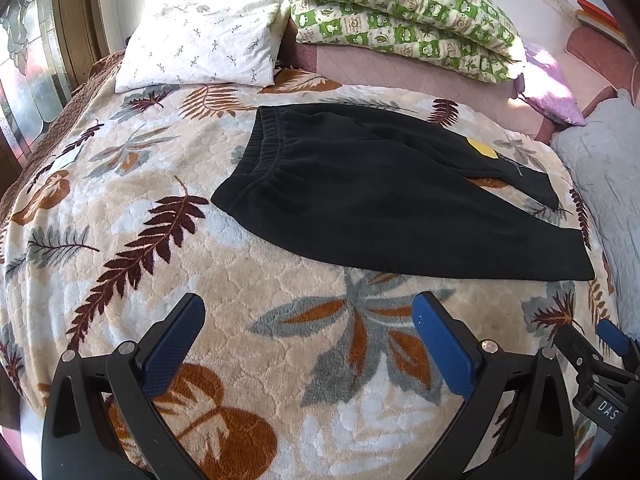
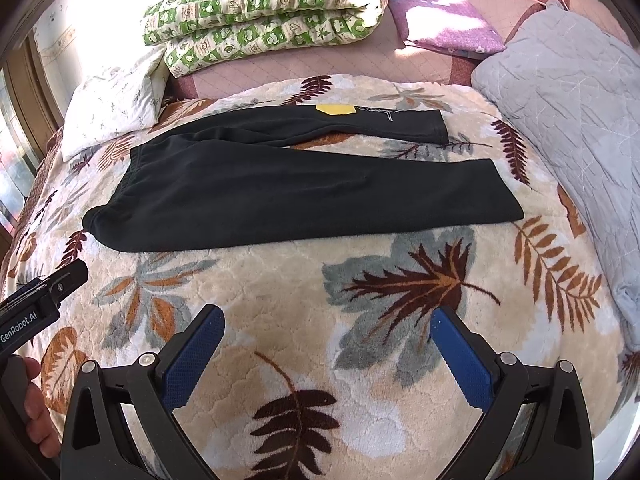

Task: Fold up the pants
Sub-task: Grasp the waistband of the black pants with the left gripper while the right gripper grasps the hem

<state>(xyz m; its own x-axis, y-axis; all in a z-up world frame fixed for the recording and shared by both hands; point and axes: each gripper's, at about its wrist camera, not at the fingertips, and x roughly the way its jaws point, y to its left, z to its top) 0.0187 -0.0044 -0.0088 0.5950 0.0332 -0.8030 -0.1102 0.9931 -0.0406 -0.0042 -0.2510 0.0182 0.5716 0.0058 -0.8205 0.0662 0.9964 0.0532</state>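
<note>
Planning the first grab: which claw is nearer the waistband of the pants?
Left. The left claw hangs open over the blanket near the waistband end; the right claw, also open, sits farther toward the leg cuffs.

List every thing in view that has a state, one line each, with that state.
black pants: unfolded, flat on the leaf-print blanket, legs spread apart
left gripper: open, holding nothing, apart from the pants
right gripper: open, holding nothing, apart from the pants
green checked quilt: folded over
white pillow: lying flat at the bed's head
</note>
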